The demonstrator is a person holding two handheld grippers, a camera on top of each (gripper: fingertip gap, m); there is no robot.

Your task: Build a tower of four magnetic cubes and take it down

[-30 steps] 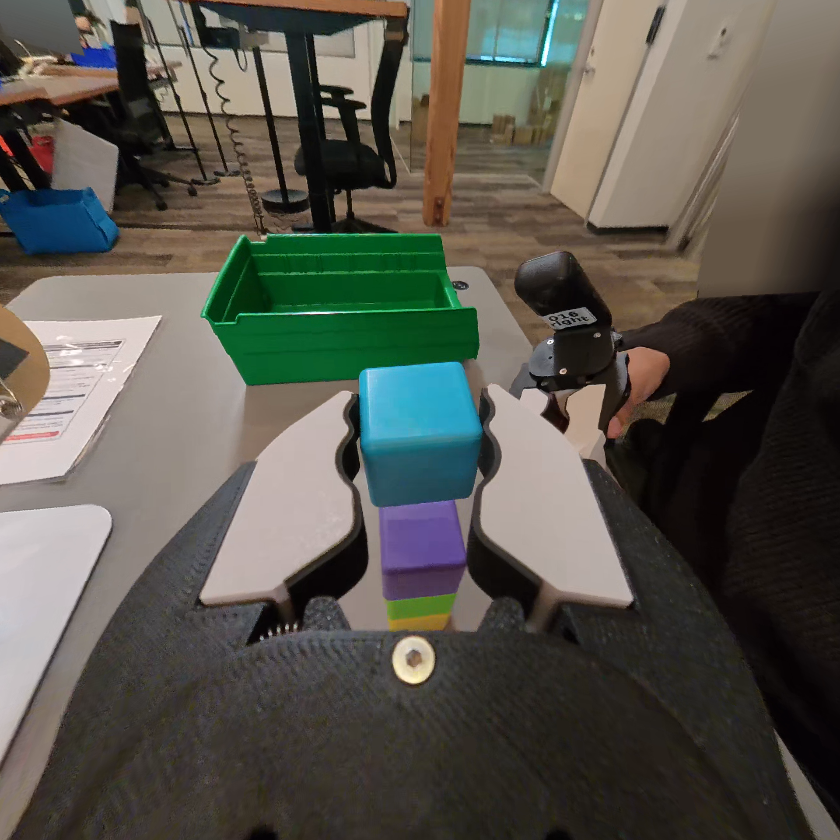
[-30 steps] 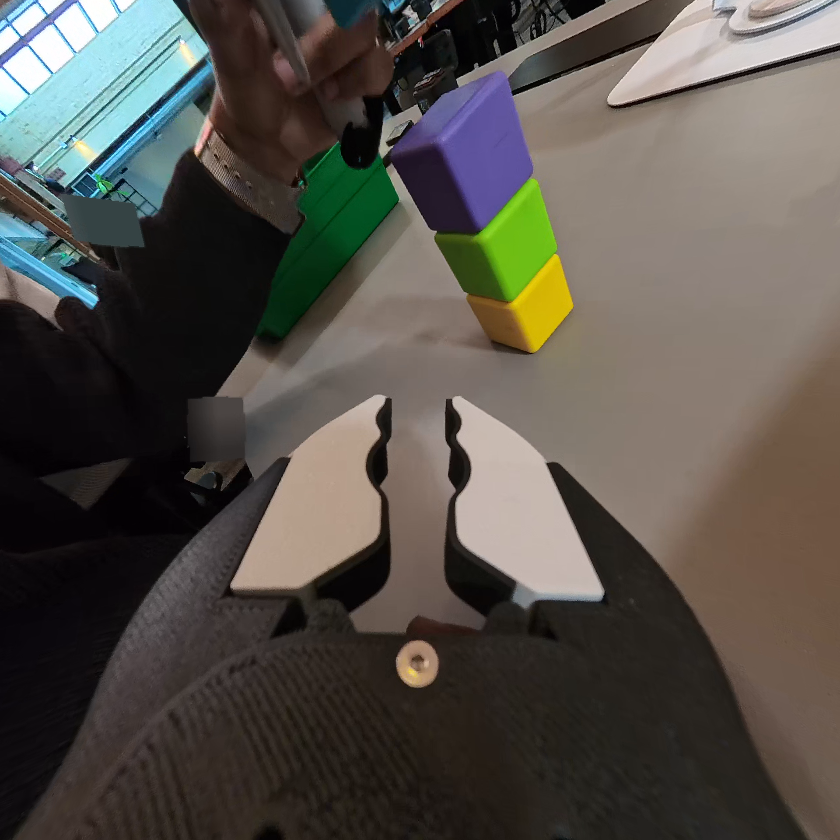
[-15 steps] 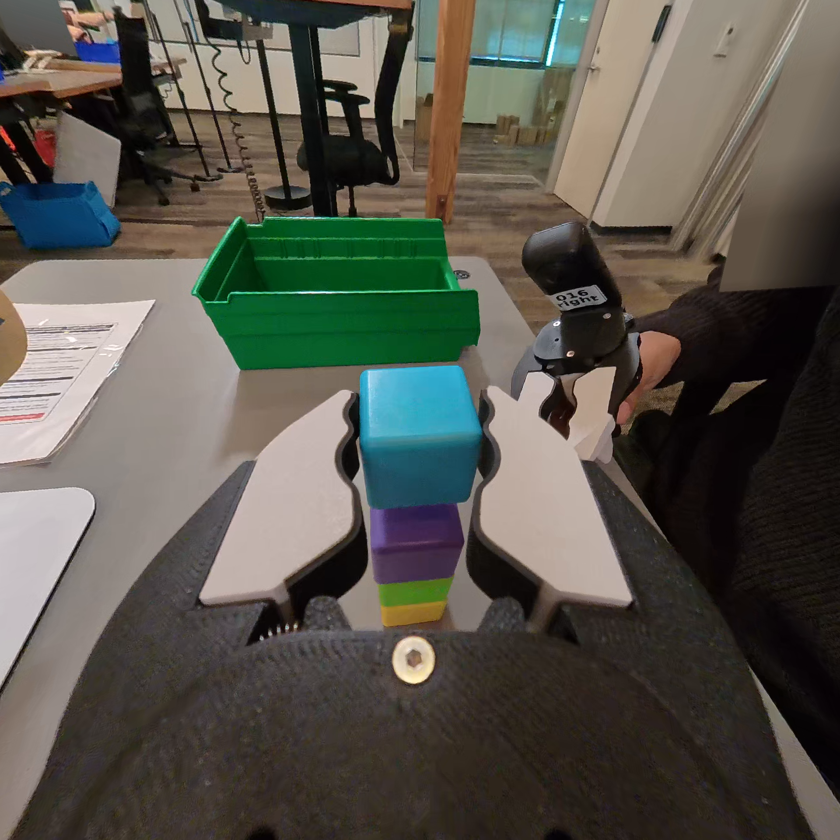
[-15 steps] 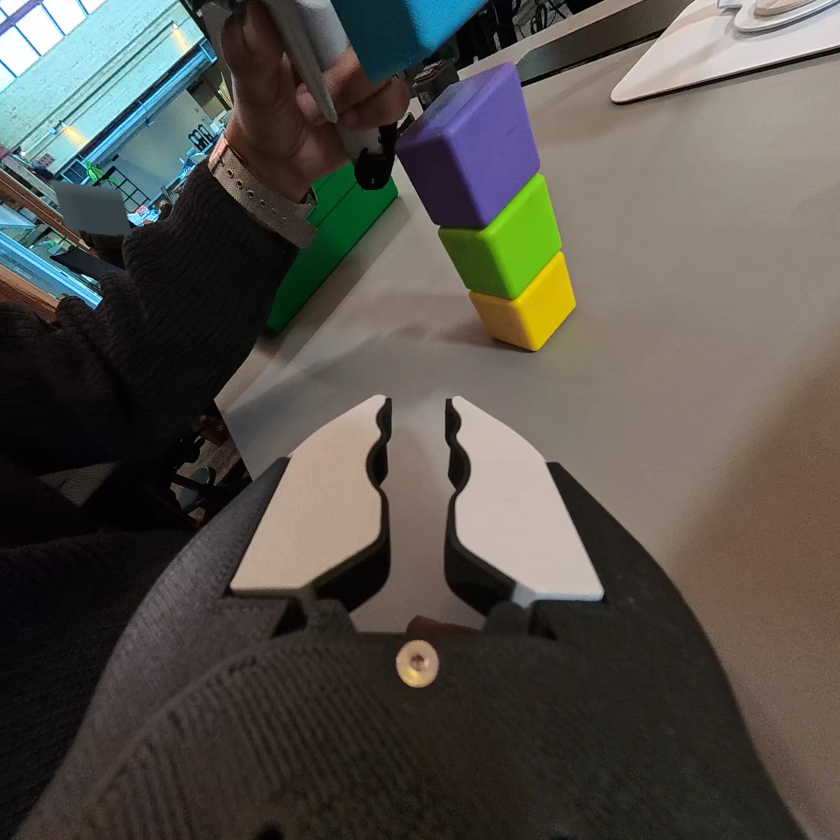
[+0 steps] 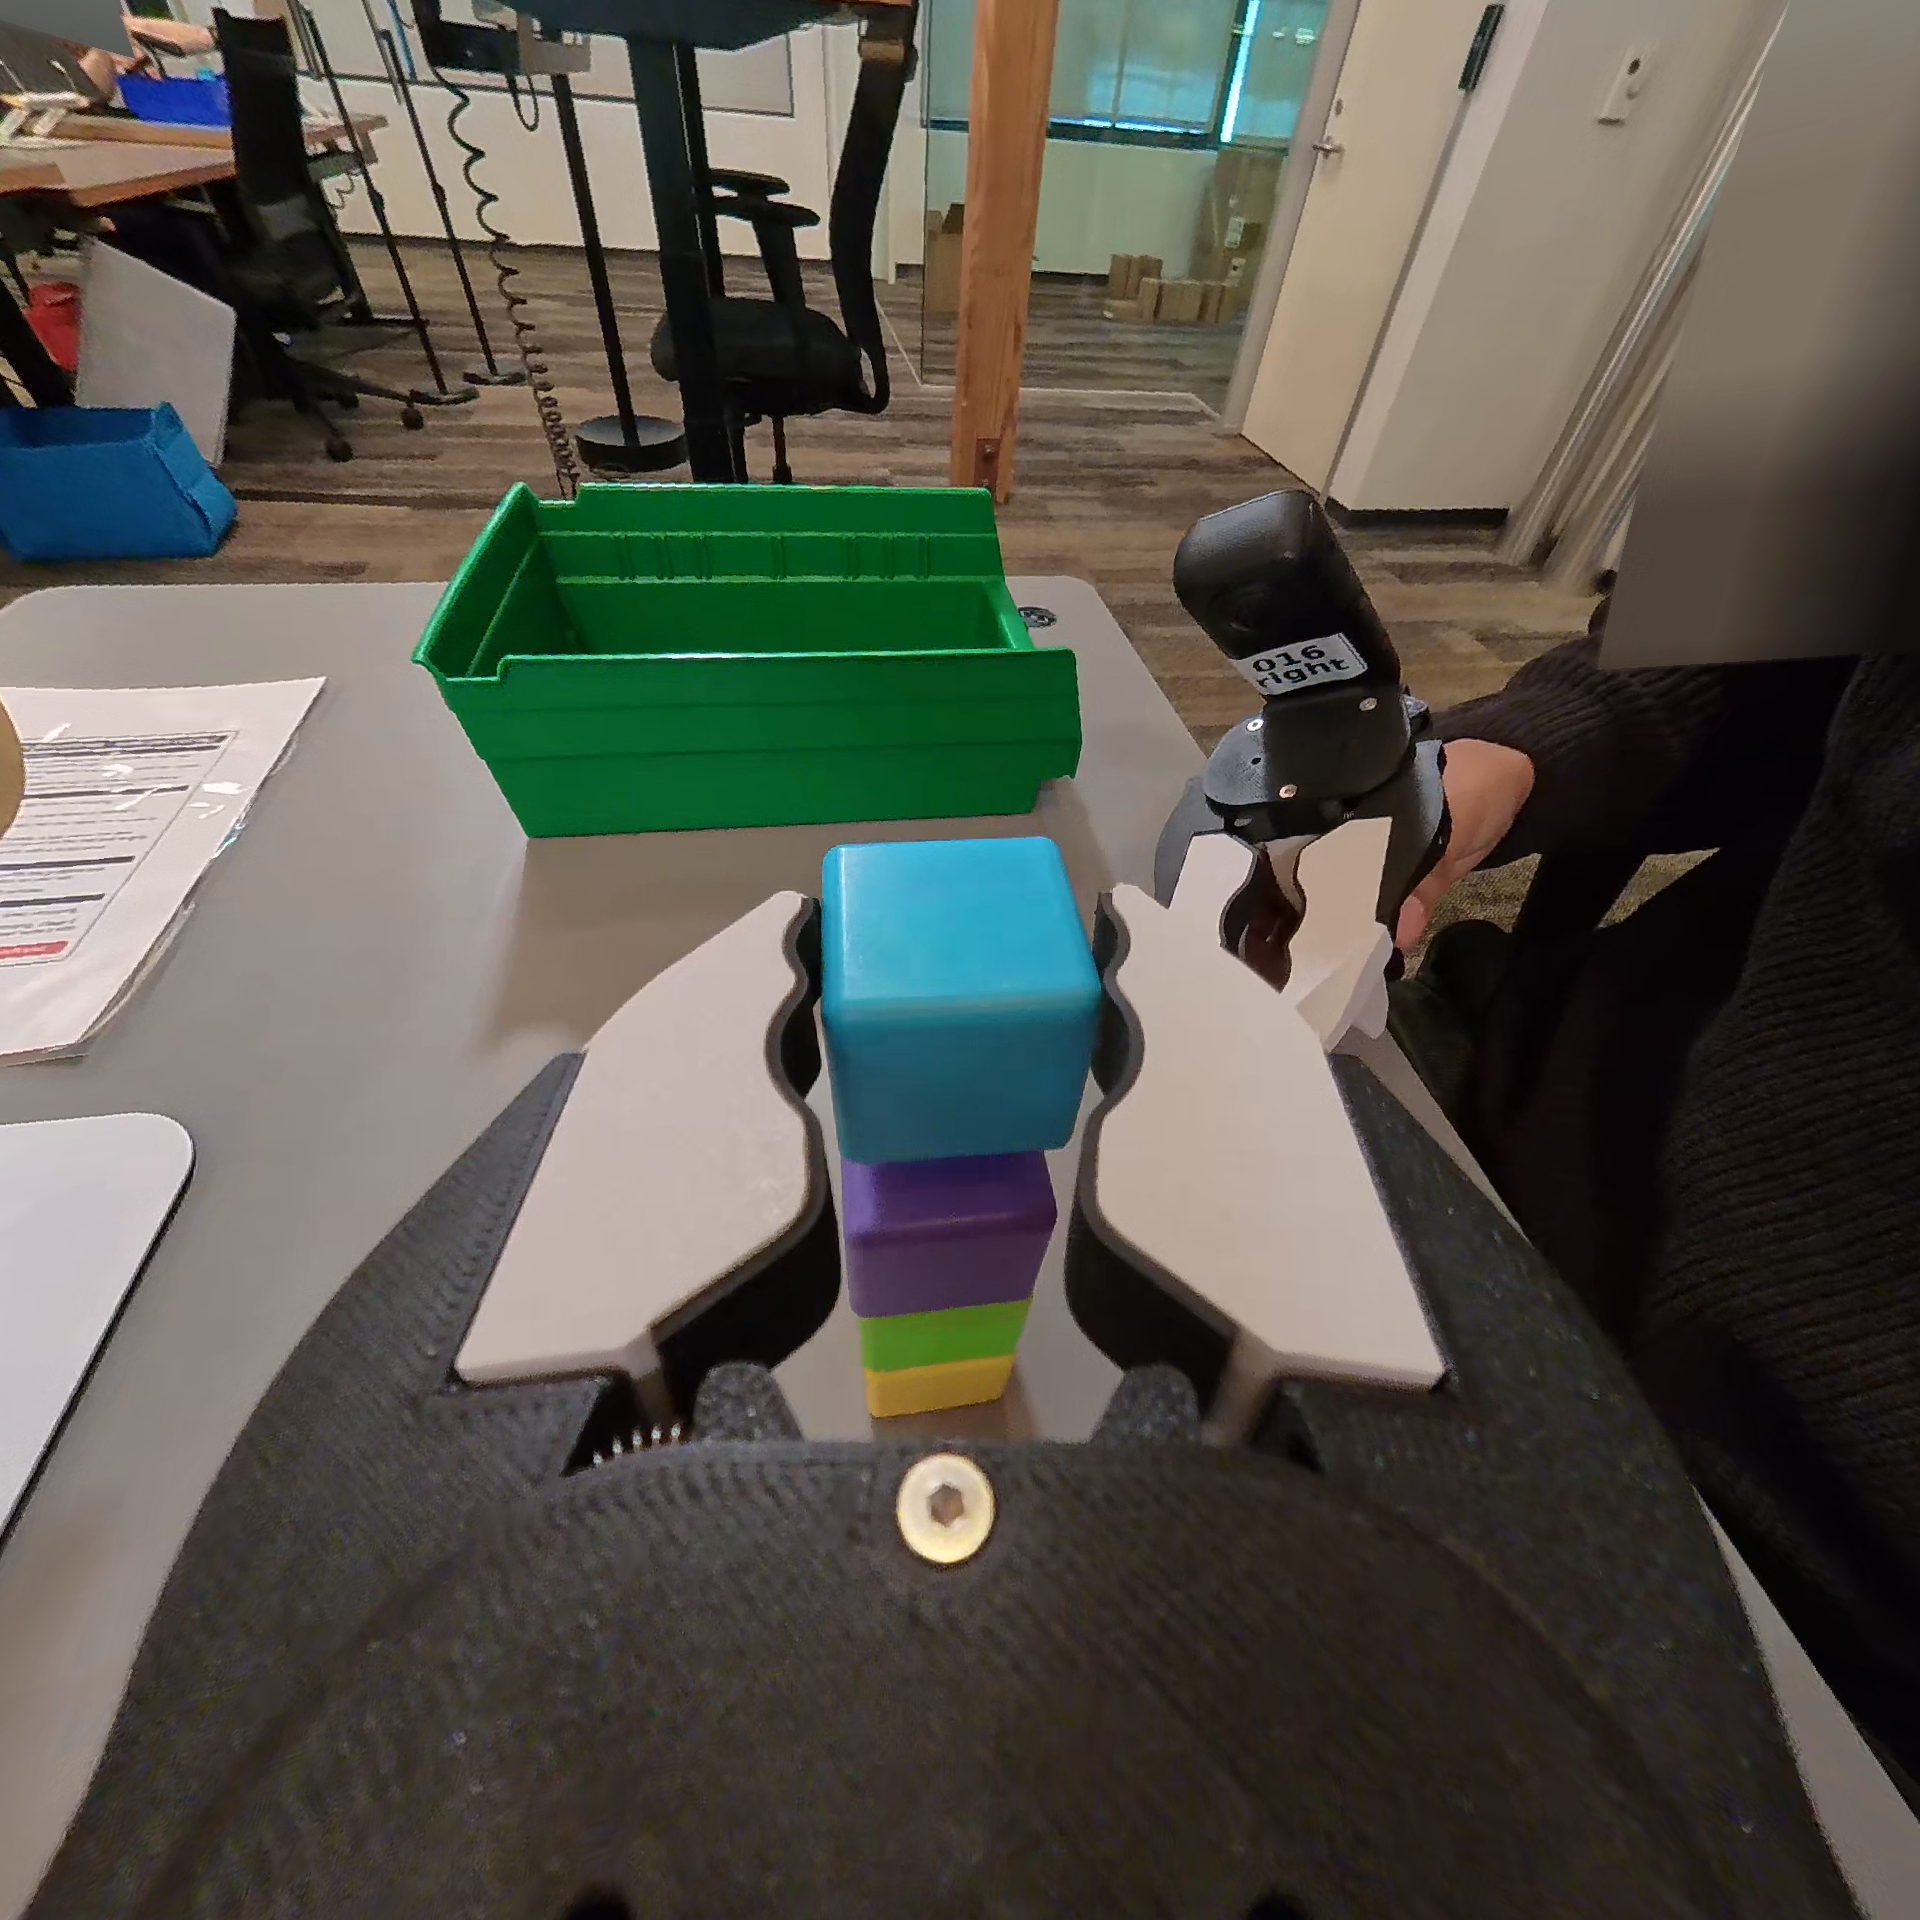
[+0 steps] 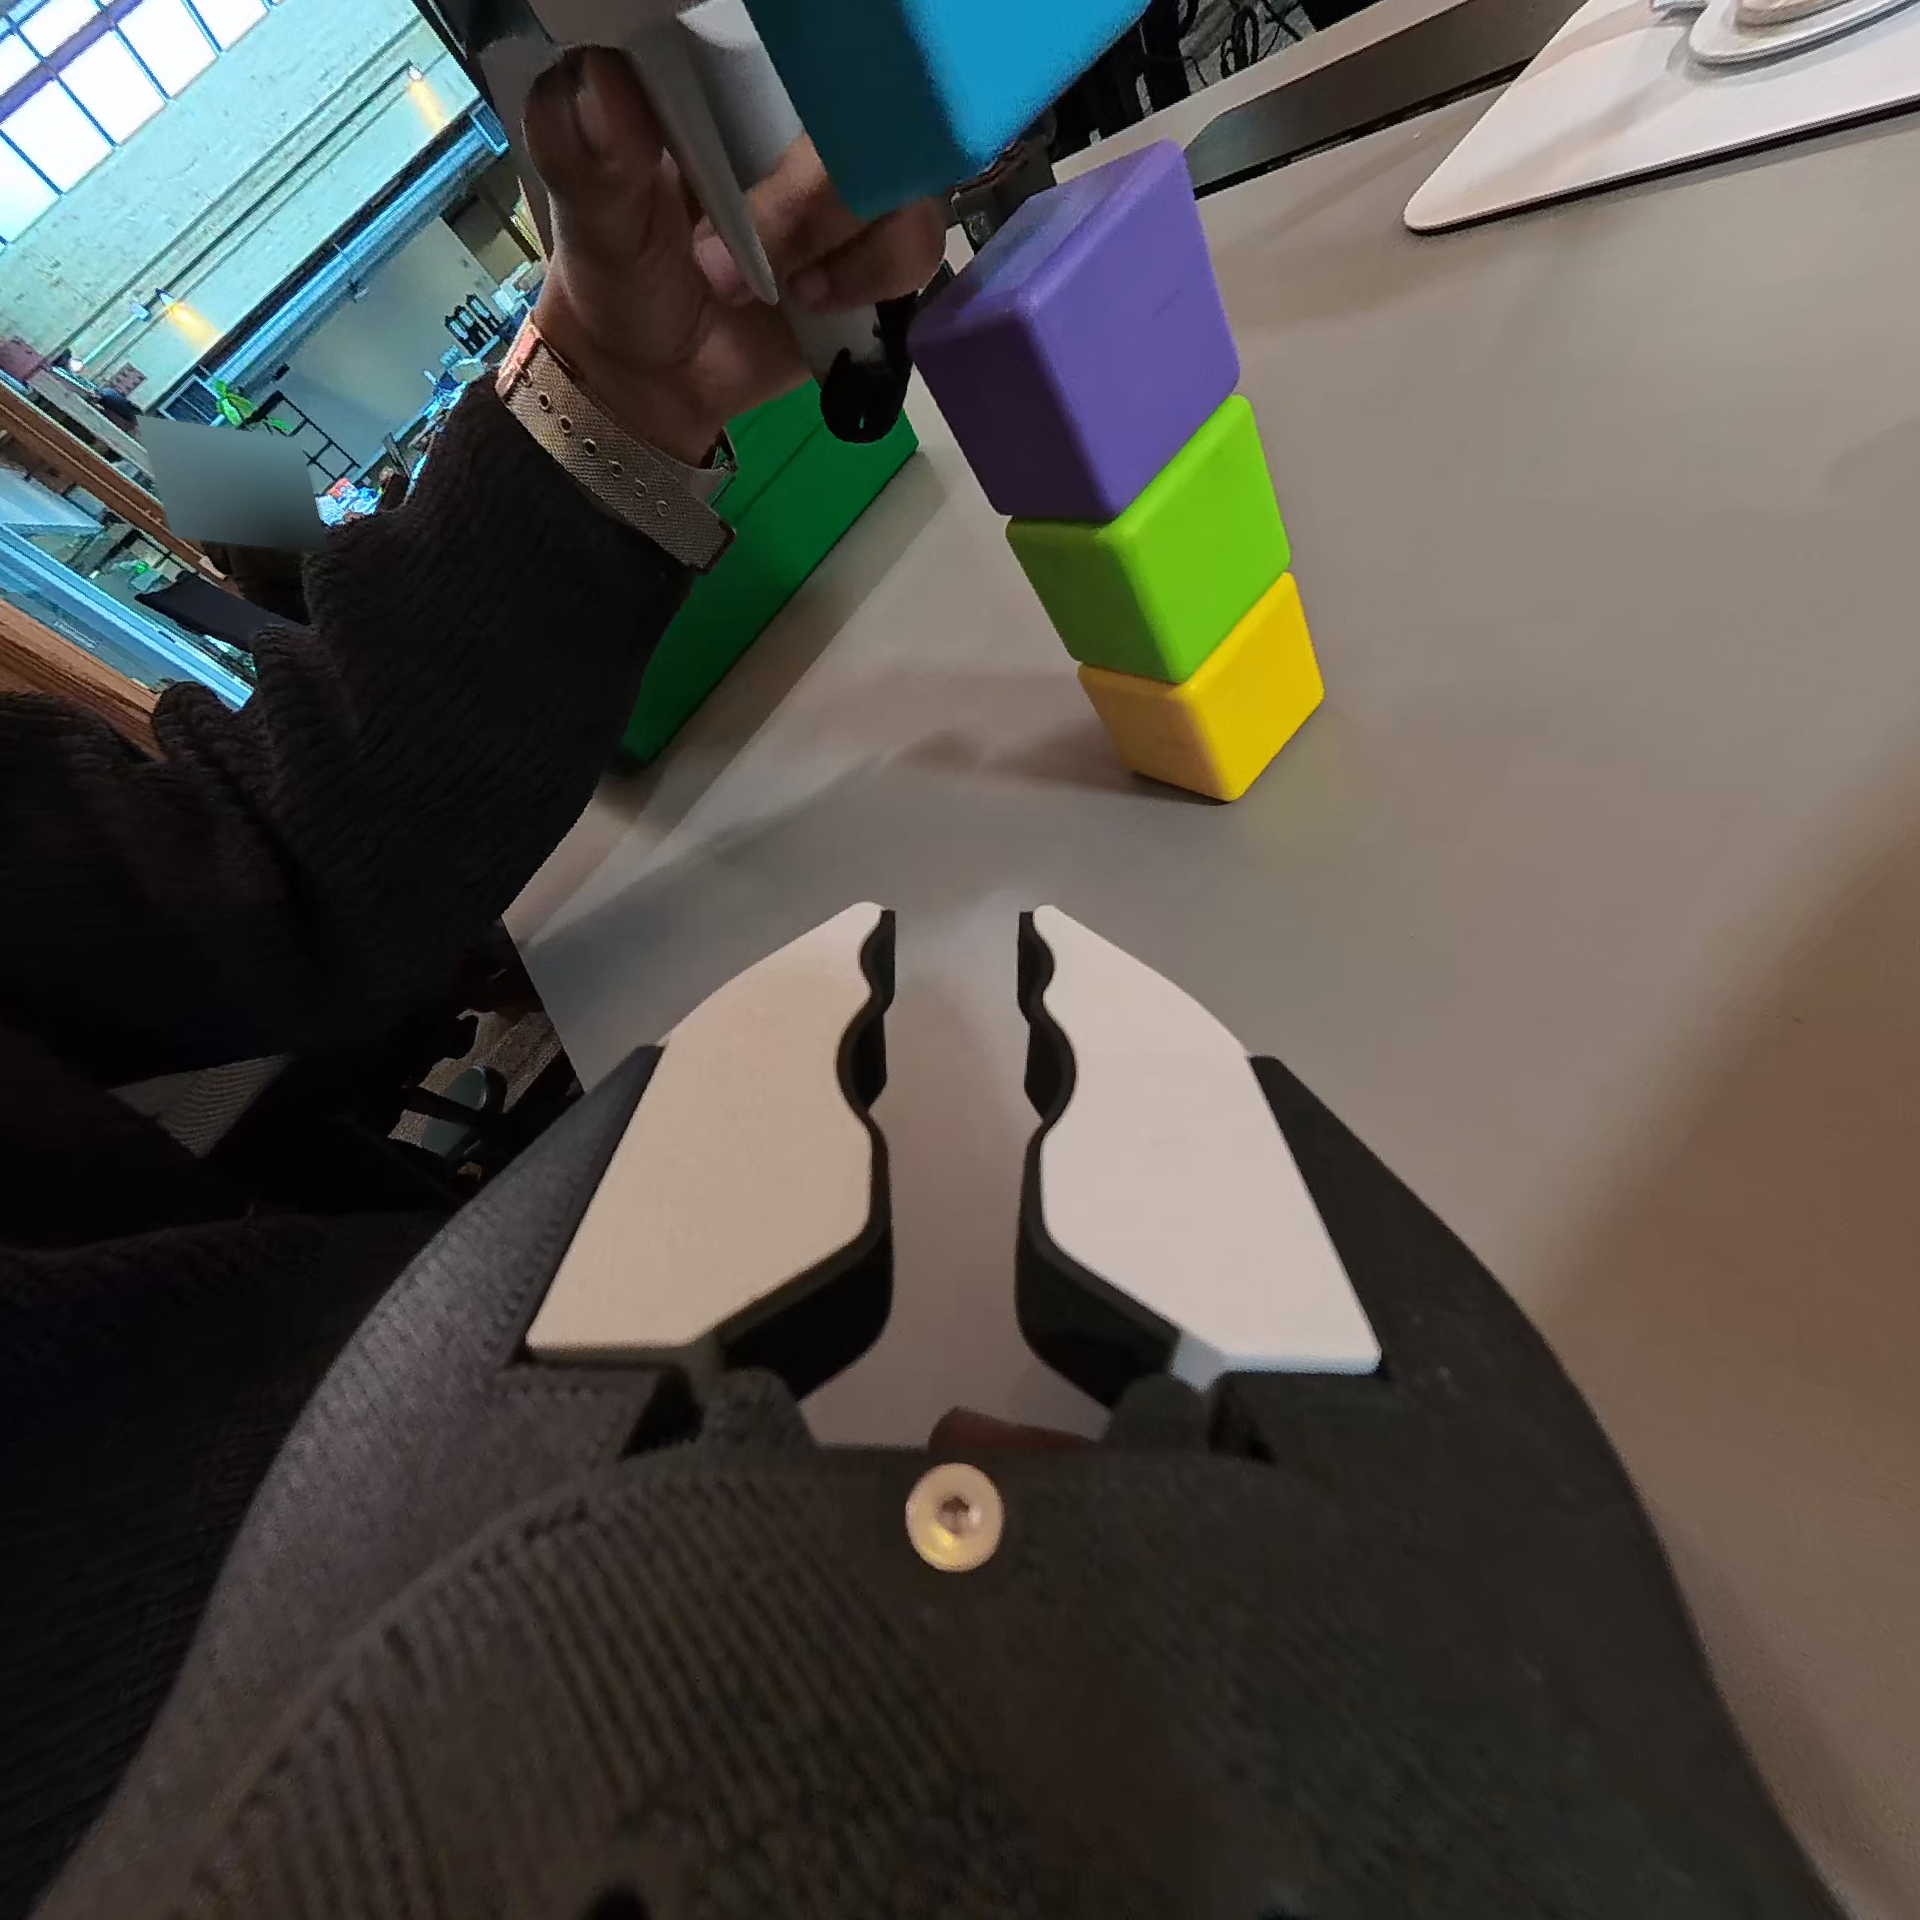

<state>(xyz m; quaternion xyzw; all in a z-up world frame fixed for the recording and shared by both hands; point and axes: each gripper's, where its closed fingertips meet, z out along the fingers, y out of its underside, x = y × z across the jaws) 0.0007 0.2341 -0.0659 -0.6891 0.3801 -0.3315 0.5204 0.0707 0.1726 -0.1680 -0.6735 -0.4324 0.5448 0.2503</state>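
Fingers (image 5: 686, 1122) clamp smooth round-edged blue cube (image 5: 956, 997).

Bare grey worktop (image 6: 1558, 727) lay open between the right gripper (image 6: 954, 935) and the stack of purple cube (image 6: 1081, 343), green cube (image 6: 1153, 540) and yellow cube (image 6: 1210, 691), with nothing in that path. Above the stack the way was taken by the left gripper (image 5: 956, 925), its fingers (image 5: 686, 1122) closed round the blue cube (image 5: 956, 997) just over the purple one. Behind the stack stood the green bin (image 5: 748, 665), and papers (image 5: 114, 831) and a white pad (image 5: 62, 1247) filled the worktop's left side.
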